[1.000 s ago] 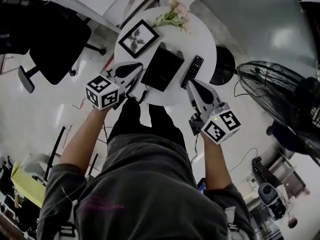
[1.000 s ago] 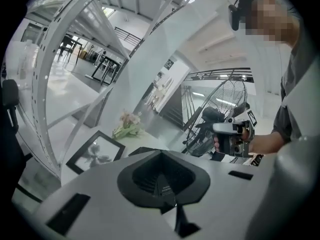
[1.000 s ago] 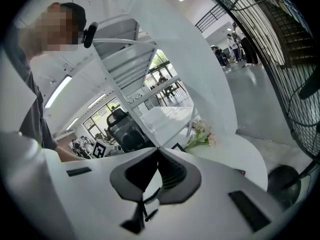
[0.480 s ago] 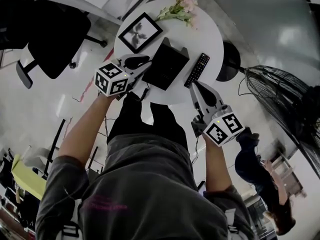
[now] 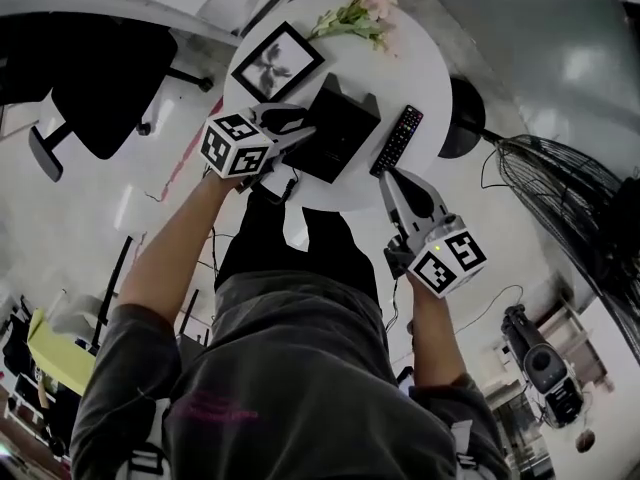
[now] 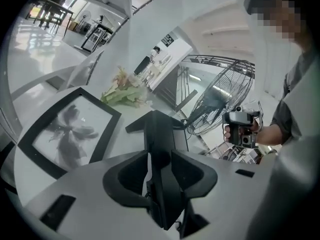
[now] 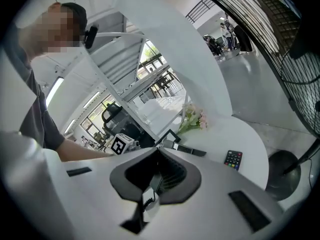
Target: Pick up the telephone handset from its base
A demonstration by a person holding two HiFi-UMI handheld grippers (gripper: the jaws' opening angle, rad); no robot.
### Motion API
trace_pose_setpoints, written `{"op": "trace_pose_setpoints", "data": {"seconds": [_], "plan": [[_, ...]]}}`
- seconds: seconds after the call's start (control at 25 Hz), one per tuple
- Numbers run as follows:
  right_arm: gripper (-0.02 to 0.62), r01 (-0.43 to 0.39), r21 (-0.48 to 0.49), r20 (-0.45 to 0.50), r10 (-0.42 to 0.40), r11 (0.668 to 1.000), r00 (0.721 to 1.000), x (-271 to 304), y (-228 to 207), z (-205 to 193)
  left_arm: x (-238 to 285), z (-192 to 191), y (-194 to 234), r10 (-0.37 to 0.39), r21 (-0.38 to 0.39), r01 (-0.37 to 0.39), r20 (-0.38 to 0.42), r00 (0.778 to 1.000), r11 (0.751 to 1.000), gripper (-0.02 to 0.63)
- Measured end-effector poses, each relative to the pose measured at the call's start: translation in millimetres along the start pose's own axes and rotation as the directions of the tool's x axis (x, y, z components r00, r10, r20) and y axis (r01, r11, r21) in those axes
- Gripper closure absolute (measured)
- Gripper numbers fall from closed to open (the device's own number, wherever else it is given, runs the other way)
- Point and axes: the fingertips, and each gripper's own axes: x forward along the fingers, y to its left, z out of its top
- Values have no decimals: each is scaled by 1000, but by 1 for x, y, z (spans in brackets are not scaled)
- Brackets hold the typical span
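Two claws | left gripper (image 5: 298,128) spread, jaws just opened, handset (image 6: 159,134) between them on phone base (image 5: 340,133), upper center, probably lining up the pinch | right gripper (image 5: 392,180) pressed together, empty, idling lower right, likely as spare.

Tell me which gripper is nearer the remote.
Right. The right gripper hangs just short of the remote; the left gripper, jaws just opened astride the edge of the telephone, sits on its other side.
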Motion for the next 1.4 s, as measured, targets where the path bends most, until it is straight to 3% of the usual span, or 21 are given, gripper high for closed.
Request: {"op": "trace_pose_setpoints", "data": {"seconds": [0.36, 0.76, 1.04, 1.4], "plan": [[575, -5, 10, -14, 5, 1000, 1000, 6, -1, -3, 3, -1, 2, -55, -34, 54, -24, 998, 998, 449], [575, -10, -3, -16, 10, 1000, 1000, 12, 6, 3, -2, -2, 0, -4, -25, 3, -55, 998, 1000, 503], [575, -14, -6, -11, 14, 1000, 1000, 14, 12, 7, -7, 0, -8, -21, 1, 21, -62, 998, 1000, 518], [575, -8, -27, 19, 8, 1000, 1000, 12, 17, 19, -34, 17, -25, -52, 9, 51, 16, 999, 999, 522]]}}
